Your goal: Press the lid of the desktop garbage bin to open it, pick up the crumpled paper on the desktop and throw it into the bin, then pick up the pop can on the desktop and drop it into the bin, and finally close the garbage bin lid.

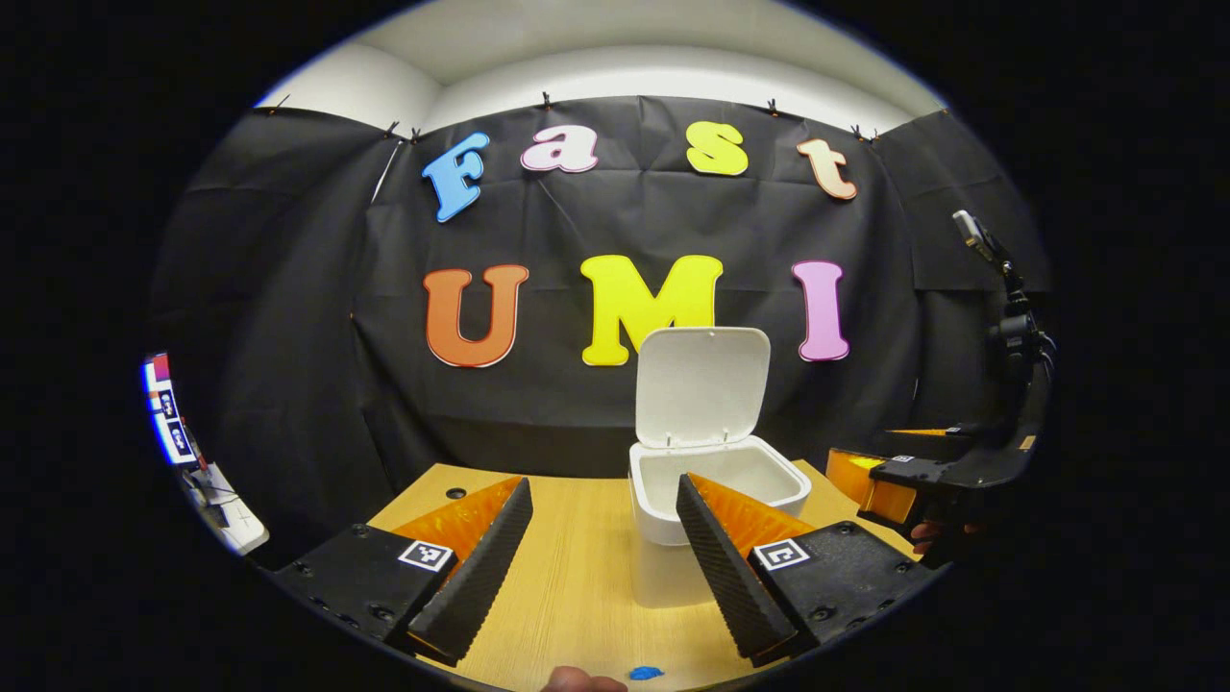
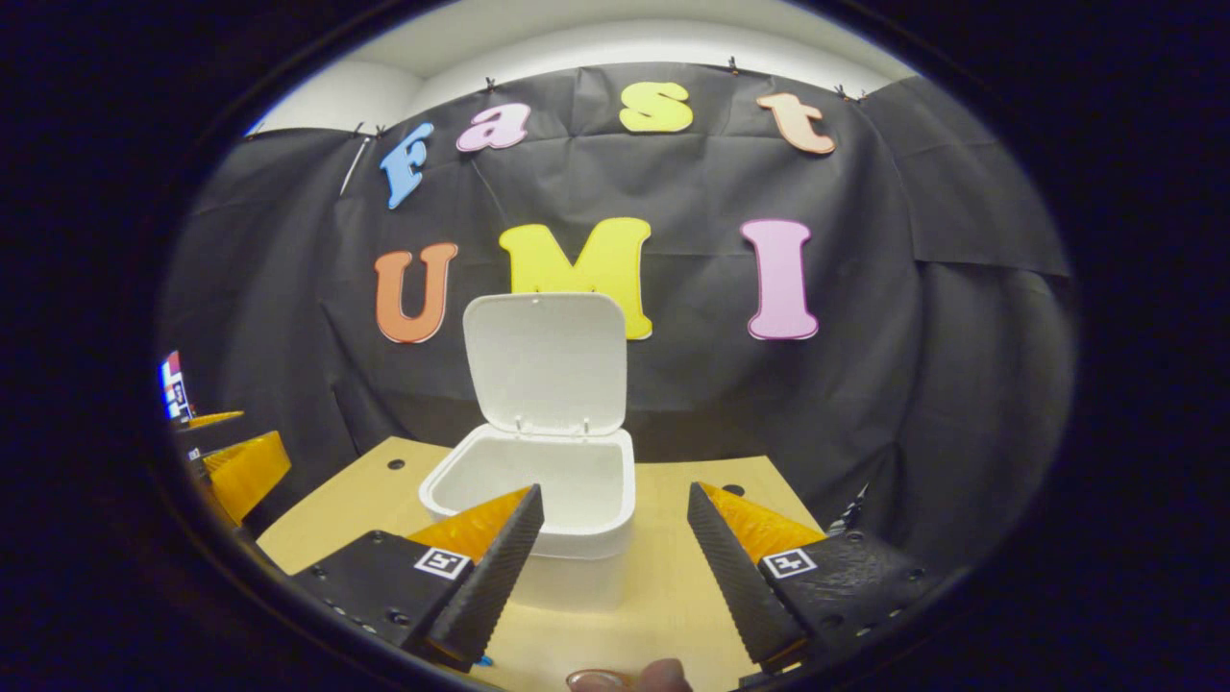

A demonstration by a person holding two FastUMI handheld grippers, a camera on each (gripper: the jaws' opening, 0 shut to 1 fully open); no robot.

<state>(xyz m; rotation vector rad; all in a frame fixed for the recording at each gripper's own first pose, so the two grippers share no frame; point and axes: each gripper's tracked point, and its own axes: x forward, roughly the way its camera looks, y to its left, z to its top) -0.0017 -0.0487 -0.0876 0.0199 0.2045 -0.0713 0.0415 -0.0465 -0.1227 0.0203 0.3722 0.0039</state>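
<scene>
While the wooden table spans the booth floor, the white garbage bin stands on it toward the back, its lid raised upright against the black wall. In the left gripper view the left gripper hangs spread and empty before the bin, with the right gripper off to its right. The right gripper's own fingers are spread too, pinching nothing. A small blue scrap lies at the table's near edge
</scene>
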